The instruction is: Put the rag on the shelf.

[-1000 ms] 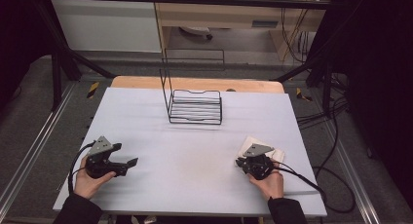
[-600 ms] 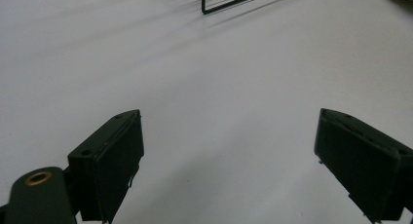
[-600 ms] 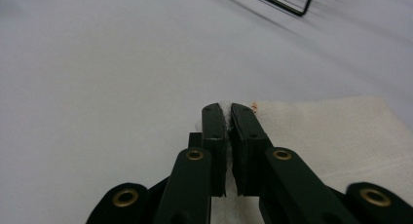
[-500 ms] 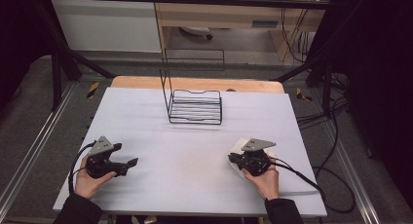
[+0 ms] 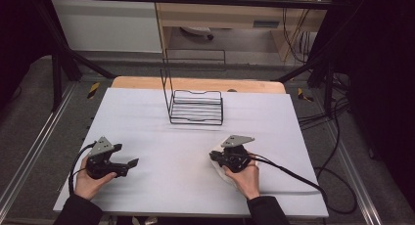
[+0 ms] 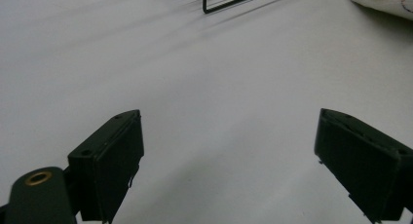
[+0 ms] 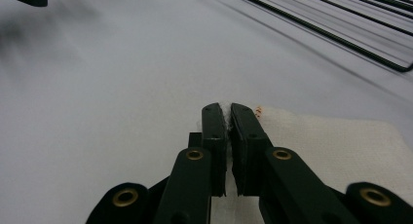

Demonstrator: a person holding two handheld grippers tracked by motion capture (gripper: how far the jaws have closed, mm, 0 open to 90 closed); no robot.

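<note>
Right gripper view has the right gripper (image 7: 228, 118) pinching the cloth (image 7: 336, 151) edge on the table (image 5: 147, 117). It has dragged that edge leftward since a second ago, likely starting a fold. Left gripper (image 5: 128, 163) waits, jaws spread.

From my seat there's a black wire rack (image 5: 196, 107) sitting upright at about 12 o'clock on the white table (image 5: 147, 117), with loose black cables (image 5: 337, 151) sprawled over the floor around 3 o'clock.
</note>
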